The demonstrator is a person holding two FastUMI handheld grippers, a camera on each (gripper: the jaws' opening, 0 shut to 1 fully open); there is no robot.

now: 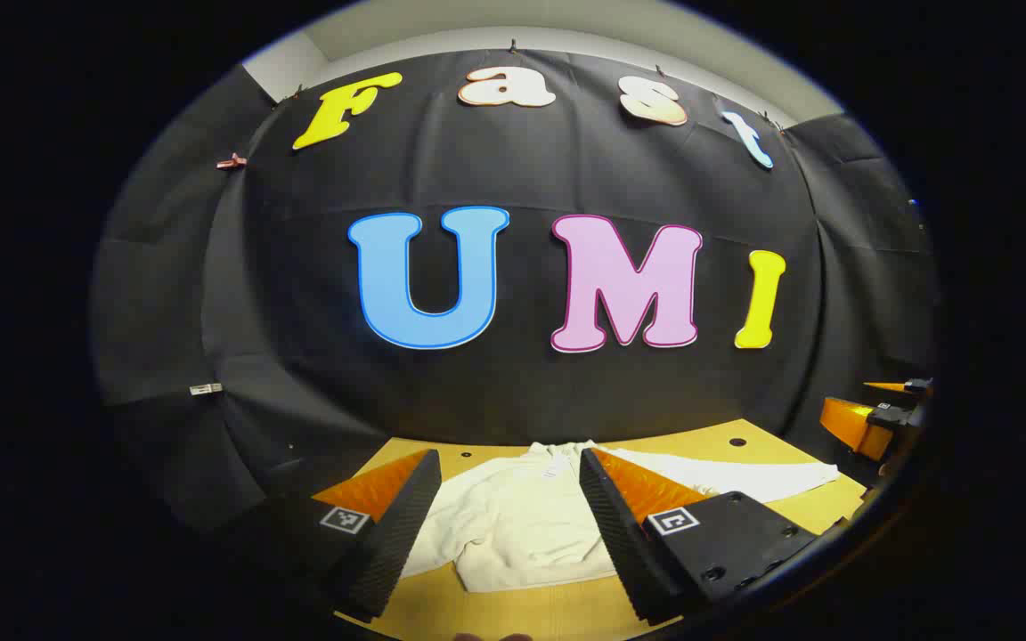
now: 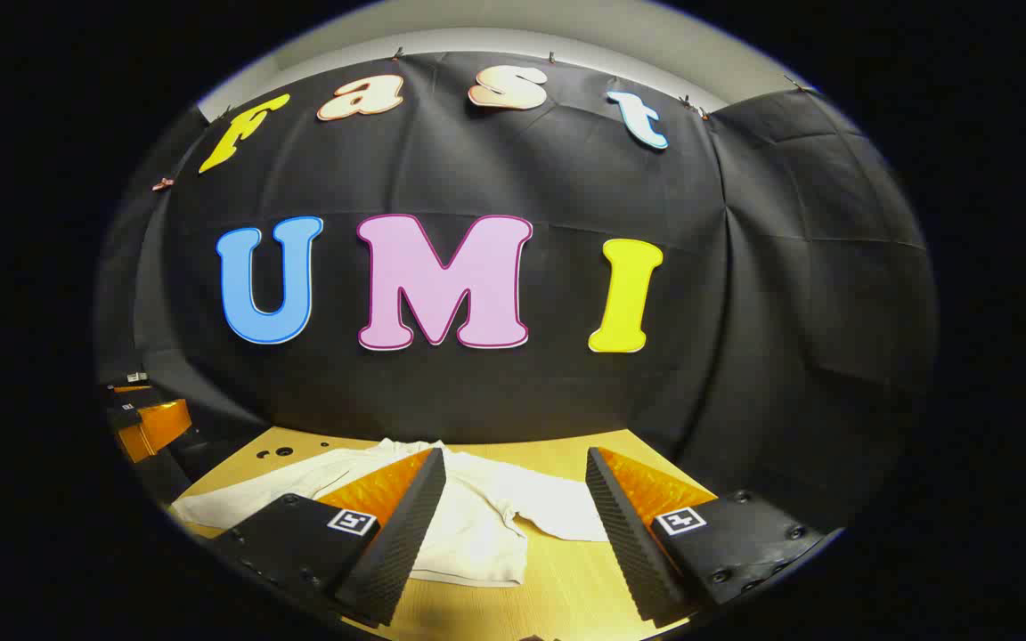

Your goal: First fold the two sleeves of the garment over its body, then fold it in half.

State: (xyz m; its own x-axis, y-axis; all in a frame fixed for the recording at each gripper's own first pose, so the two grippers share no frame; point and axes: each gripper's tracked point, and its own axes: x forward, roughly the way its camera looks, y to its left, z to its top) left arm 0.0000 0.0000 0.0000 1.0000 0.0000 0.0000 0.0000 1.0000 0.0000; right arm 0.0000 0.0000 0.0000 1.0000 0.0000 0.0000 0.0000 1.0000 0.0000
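Note:
A cream long-sleeved garment (image 1: pixel 522 525) lies flat on the wooden table (image 1: pixel 513 610). In the left gripper view its body sits between and beyond my fingers, and one sleeve (image 1: pixel 745 481) stretches out to the right. My left gripper (image 1: pixel 508 456) hangs open just above the garment, holding nothing. In the right gripper view the garment (image 2: pixel 477 516) lies ahead, with one sleeve (image 2: pixel 566 521) spread rightward and cloth (image 2: pixel 237 499) reaching left. My right gripper (image 2: pixel 514 454) is open and empty over it. Each gripper's left finger hides part of the garment.
The booth's black cloth wall stands right behind the table's far edge. Small holes (image 1: pixel 737 442) dot the tabletop near the back. The right gripper (image 1: pixel 878 418) appears at the far right of the left gripper view, and the left gripper (image 2: pixel 152 423) at the far left of the right gripper view.

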